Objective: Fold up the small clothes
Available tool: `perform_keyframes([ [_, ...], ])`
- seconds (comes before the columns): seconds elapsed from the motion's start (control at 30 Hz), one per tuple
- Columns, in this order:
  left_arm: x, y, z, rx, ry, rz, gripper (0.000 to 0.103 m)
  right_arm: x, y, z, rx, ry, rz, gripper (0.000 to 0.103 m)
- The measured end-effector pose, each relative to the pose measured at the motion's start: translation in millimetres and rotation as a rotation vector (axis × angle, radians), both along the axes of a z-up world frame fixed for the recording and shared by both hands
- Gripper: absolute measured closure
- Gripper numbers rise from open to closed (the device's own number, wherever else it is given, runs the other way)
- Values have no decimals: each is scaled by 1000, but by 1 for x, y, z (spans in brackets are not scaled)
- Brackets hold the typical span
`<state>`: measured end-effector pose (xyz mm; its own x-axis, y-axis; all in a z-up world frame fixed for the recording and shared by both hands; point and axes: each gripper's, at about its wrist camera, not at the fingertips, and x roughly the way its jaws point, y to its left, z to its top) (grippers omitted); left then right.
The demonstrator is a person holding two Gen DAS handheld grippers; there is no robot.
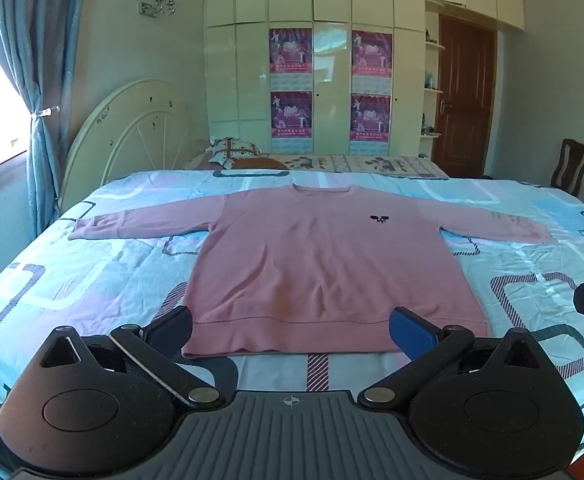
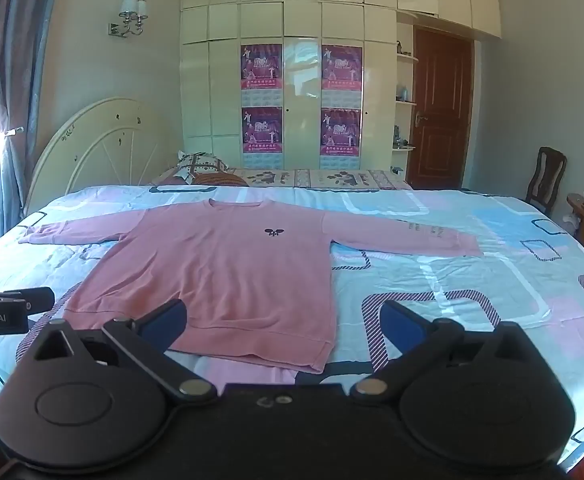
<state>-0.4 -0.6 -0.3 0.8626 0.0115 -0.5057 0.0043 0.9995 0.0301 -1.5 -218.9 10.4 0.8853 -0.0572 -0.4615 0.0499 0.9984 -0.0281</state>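
Bed (image 1: 91,280): pink sweatshirt (image 1: 312,260) flat, sleeve print illegible; left claw (image 1: 289,330), right claw (image 2: 281,326) agape, empty.

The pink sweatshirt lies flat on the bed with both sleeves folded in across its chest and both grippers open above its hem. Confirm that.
Not quite: on the pink sweatshirt the sleeves are not folded in. Both wrist views show them stretched straight out to either side on the bed. The rest holds: it lies flat, and the left gripper and right gripper stand open near its hem.
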Motion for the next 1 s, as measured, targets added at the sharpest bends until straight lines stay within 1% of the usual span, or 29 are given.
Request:
perform_keyframes([
  [0.23, -8, -1, 3, 7, -3, 7, 0, -1, -1, 1, 9, -7, 2, 0],
  [0.3, -4, 1, 5, 9, 2, 12, 0, -1, -1, 1, 8, -8, 3, 0],
  [0.33, -4, 1, 5, 8, 2, 12, 0, 0, -9, 5, 8, -4, 4, 0],
  [0.37, 2, -1, 2, 8, 7, 14, 0, 1, -6, 3, 13, -2, 3, 0],
  [0.57, 6, 1, 1, 11, 7, 17, 0, 0, -10, 3, 13, -2, 8, 0],
  [0.63, 7, 2, 2, 14, 5, 19, 0, 3, -1, 6, 5, -2, 14, 0],
  [1.0, 8, 2, 1, 18, -2, 16, 0, 5, 1, 5, 2, -1, 14, 0],
])
